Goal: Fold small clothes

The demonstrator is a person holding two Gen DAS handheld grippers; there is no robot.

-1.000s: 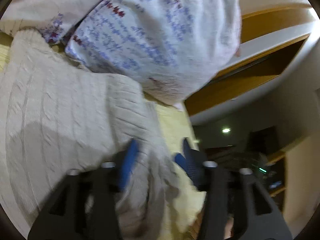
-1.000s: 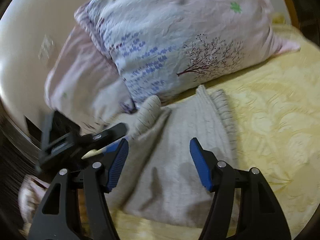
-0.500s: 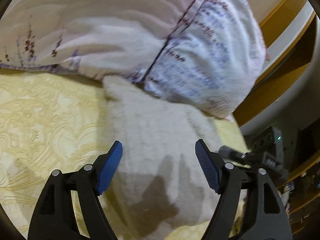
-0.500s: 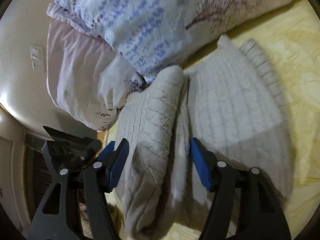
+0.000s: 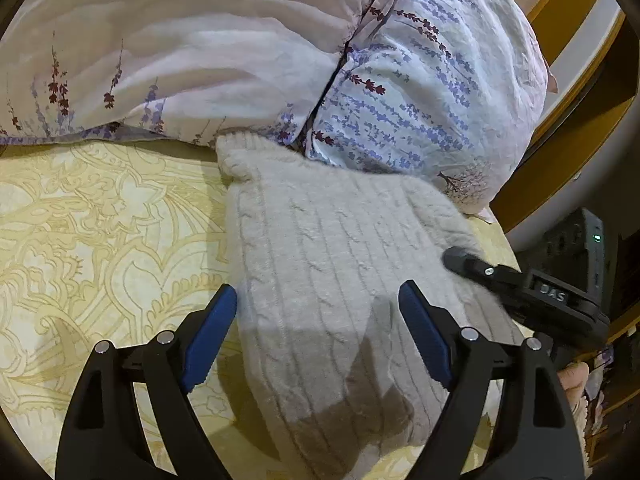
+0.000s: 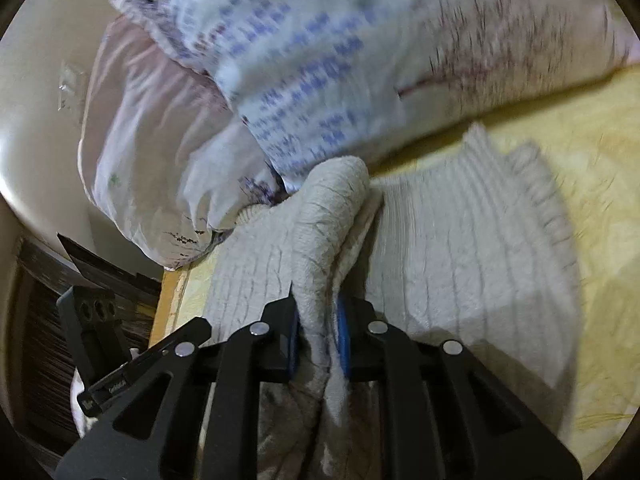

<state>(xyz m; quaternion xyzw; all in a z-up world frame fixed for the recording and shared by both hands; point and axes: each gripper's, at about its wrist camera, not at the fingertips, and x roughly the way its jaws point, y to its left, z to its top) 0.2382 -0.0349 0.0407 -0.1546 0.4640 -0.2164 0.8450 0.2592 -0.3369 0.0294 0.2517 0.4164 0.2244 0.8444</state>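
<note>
Right gripper (image 6: 318, 344) now pinching sweater (image 6: 460, 240) fold, pillows (image 5: 420, 92) crowding behind

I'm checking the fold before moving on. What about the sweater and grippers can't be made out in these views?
- Sweater near edge, left wrist view: cut off by the frame bottom and the open left gripper.
- Fabric inside the right gripper, right wrist view: hidden by the shut fingers; layers pinched unclear.
- Pillow print, right wrist view: motion-blurred.
- Sweater's underside and sleeves: covered by the fold.
</note>
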